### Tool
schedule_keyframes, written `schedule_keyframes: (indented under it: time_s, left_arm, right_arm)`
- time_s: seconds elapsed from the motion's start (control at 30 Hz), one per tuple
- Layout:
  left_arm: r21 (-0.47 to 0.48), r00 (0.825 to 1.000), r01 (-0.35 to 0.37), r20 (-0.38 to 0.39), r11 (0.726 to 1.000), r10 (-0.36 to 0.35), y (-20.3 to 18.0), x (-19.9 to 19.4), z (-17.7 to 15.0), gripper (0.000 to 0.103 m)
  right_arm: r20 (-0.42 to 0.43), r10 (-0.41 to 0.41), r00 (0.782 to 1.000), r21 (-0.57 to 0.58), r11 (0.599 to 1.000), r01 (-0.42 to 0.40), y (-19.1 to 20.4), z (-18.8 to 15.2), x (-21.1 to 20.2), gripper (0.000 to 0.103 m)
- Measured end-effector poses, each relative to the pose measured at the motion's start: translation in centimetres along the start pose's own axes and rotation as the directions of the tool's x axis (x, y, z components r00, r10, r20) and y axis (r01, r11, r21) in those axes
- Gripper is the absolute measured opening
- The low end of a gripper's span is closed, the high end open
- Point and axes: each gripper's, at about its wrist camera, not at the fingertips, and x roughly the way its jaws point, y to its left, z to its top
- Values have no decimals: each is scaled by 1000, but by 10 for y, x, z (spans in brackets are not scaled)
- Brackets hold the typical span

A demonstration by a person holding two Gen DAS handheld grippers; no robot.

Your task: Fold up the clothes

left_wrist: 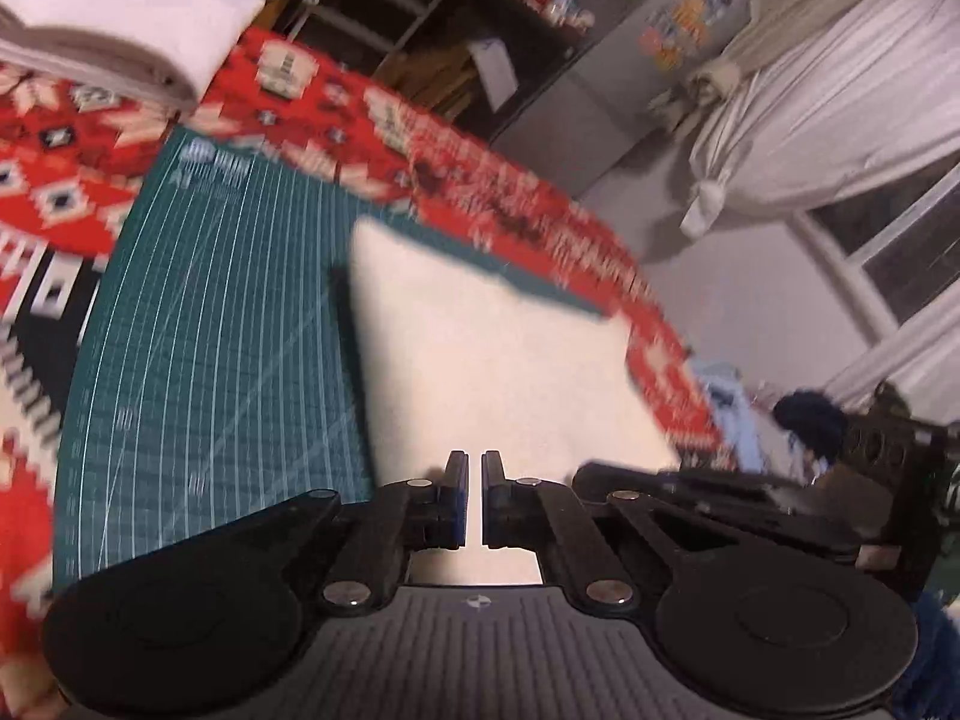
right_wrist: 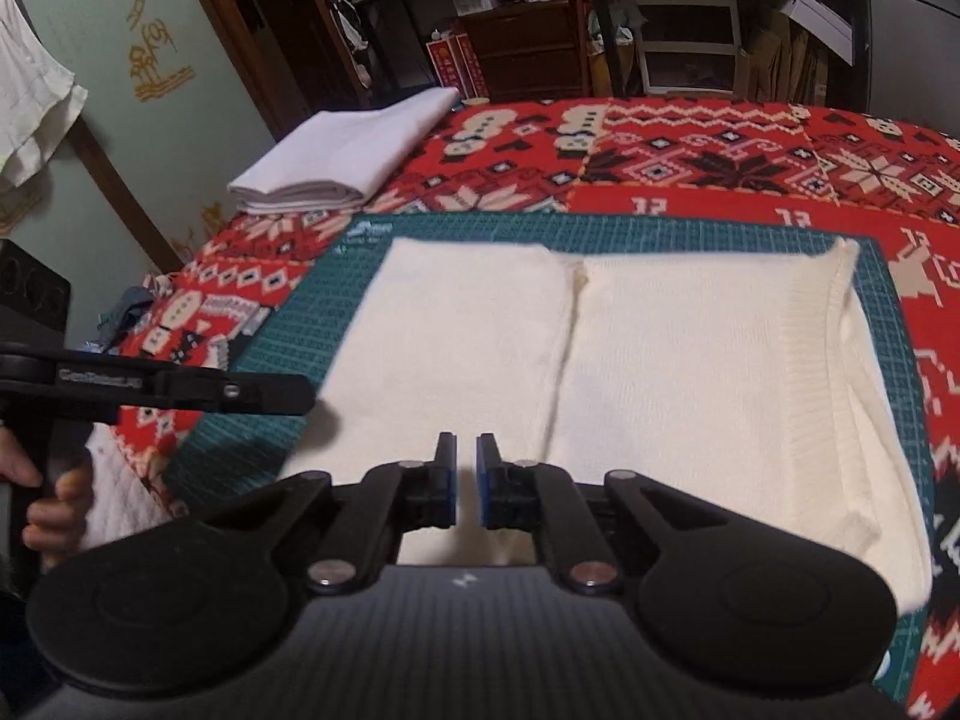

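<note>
Left wrist view: the left gripper (left_wrist: 474, 480), jaws nearly together and pinching nothing, hovers over the cream knitted sweater (left_wrist: 504, 372) on the green gridded cutting mat (left_wrist: 198, 360).

Right wrist view: the right gripper (right_wrist: 465, 468), jaws likewise narrowly parted and empty, faces the partly folded sweater (right_wrist: 660, 372). Next, I judge, comes grasping an edge for another fold.

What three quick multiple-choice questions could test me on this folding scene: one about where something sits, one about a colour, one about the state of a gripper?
1. Where does the cream sweater lie?
A. on the green cutting mat
B. on the floor
C. on a chair

2. What colour is the folded cloth stack at the far left corner of the patterned blanket?
A. blue
B. white
C. black

3. What is the right gripper holding?
A. the sweater
B. a hanger
C. nothing

Answers: 1 A, the mat's green border frames the sweater. 2 B, the stack looks plain white. 3 C, a narrow empty gap shows between its fingers above the sweater.
</note>
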Motion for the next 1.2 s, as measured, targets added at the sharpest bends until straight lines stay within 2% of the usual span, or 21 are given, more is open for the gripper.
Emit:
schedule_keyframes:
  time_s: [0.1,0.23,0.33,0.43,0.57,0.6,0.73,0.83,0.9,1.03,1.2]
  left_arm:
    - [6,1000,-13,-10,1000,13,2,14,8,2]
    - [-4,999,-35,-17,999,35,12,17,1,3]
    - [-28,999,-43,-15,999,43,19,11,-5,3]
    - [-60,998,-53,-19,997,52,23,2,-7,2]
    - [-71,1000,7,12,997,-6,17,-2,5,2]
    - [-66,999,23,24,998,-21,14,-1,10,2]
    - [-23,1000,0,16,1000,0,10,21,26,2]
    - [-19,1000,-14,6,1000,14,15,30,24,3]
    - [-16,1000,-23,0,1000,23,18,35,23,3]
    - [2,1000,-22,8,1000,22,19,29,18,3]
    - [-23,999,-21,37,1000,22,19,18,29,2]
  right_arm:
    - [13,10,1000,-37,999,-9,9,12,14,7]
    - [-17,-25,1000,-57,998,24,5,10,39,4]
    - [-2,-16,1000,-62,998,16,-4,3,35,3]
    - [-19,-11,1000,-12,1000,11,-11,5,30,3]
    - [14,12,1000,1,1000,-12,-4,19,22,7]
    - [18,14,1000,-19,1000,-13,1,23,25,7]
    - [21,17,1000,-100,995,-15,21,38,40,7]
    - [-9,4,1000,-136,991,-5,26,36,59,6]
    - [7,4,1000,-186,983,-3,24,27,62,3]
    - [-1,-1,1000,-154,988,1,12,24,55,0]
    - [-6,-26,1000,-72,997,25,-1,42,46,0]
